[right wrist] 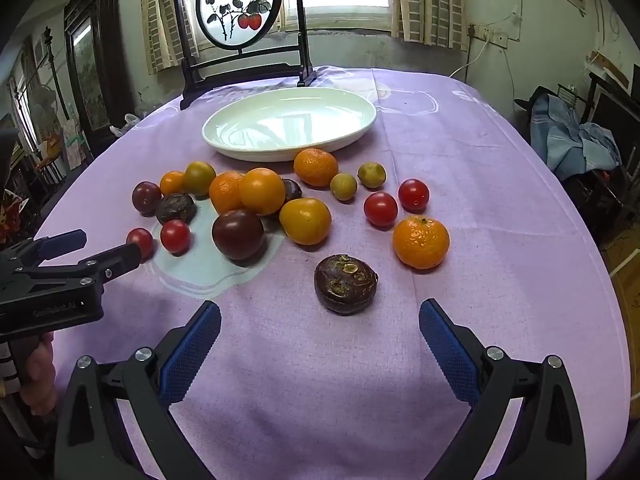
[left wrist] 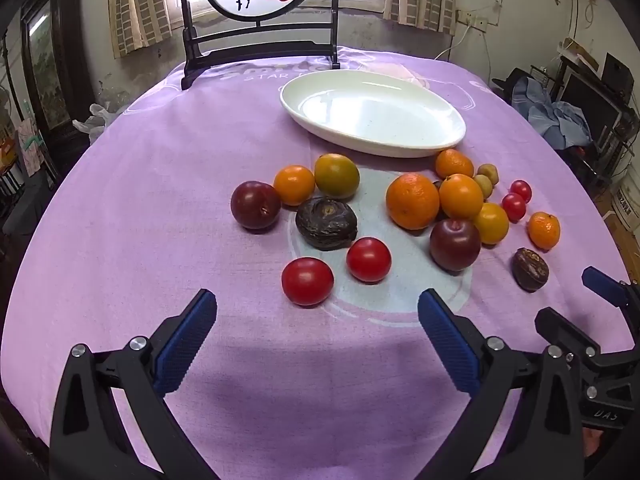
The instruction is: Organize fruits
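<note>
Jaws of both the left gripper (left wrist: pixel 318 322) and right gripper (right wrist: pixel 320 332) spread wide, empty; fruits (left wrist: pixel 412 201) lie just ahead.

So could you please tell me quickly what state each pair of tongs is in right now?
Left tongs: open, holding nothing.
Right tongs: open, holding nothing.
</note>
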Demonstrator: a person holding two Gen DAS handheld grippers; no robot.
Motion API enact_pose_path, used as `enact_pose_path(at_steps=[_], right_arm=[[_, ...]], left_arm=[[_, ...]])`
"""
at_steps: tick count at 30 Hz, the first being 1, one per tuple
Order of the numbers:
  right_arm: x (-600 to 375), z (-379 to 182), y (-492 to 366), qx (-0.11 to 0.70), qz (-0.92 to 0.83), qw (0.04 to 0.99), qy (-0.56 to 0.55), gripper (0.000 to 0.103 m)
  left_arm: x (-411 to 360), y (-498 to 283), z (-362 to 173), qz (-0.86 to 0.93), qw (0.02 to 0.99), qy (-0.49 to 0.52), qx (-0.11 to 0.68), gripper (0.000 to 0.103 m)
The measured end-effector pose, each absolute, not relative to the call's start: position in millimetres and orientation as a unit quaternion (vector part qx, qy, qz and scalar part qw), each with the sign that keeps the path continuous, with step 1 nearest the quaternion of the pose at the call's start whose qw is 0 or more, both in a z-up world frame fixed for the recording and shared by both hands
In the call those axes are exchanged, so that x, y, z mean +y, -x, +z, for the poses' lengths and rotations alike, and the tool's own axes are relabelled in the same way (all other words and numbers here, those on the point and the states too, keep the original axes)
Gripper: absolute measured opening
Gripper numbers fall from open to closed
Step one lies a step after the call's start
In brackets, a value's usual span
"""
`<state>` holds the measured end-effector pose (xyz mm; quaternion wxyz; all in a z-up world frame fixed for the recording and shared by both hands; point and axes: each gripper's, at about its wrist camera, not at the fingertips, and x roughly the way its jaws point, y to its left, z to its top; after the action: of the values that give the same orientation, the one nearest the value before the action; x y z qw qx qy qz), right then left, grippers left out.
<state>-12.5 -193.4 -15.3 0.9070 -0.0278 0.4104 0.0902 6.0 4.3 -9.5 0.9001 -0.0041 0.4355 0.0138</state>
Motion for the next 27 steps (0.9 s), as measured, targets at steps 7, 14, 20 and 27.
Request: enact_pose_path(at_steps=[7, 14, 20, 27], right_arm=[[-193.5, -17.1, 12.7, 0.415, 0.087, 0.905, 0.030, 0.100], [-193.6, -17.7, 13.2, 0.416, 0.087, 0.905, 0.030, 0.100], [-193.6, -17.7, 13.7, 0.415, 0.088, 0.905, 0.030, 0.100], [-193.1, -17.8, 15.1, 0.414, 0.089, 0.905, 0.030, 0.100]], left_arm=[[6.1, -6.4, -9.3, 0.014, 0.899, 0.005, 0.437, 0.099], [8.0, -5.2, -9.0, 0.013, 0.900, 0.006, 0.437, 0.099], [8.5, -4.9, -10.9, 0.014, 0.898, 0.009, 0.439, 0.099], [8.1, -4.9, -11.6, 0.013, 0.898, 0.009, 0.439, 0.099]])
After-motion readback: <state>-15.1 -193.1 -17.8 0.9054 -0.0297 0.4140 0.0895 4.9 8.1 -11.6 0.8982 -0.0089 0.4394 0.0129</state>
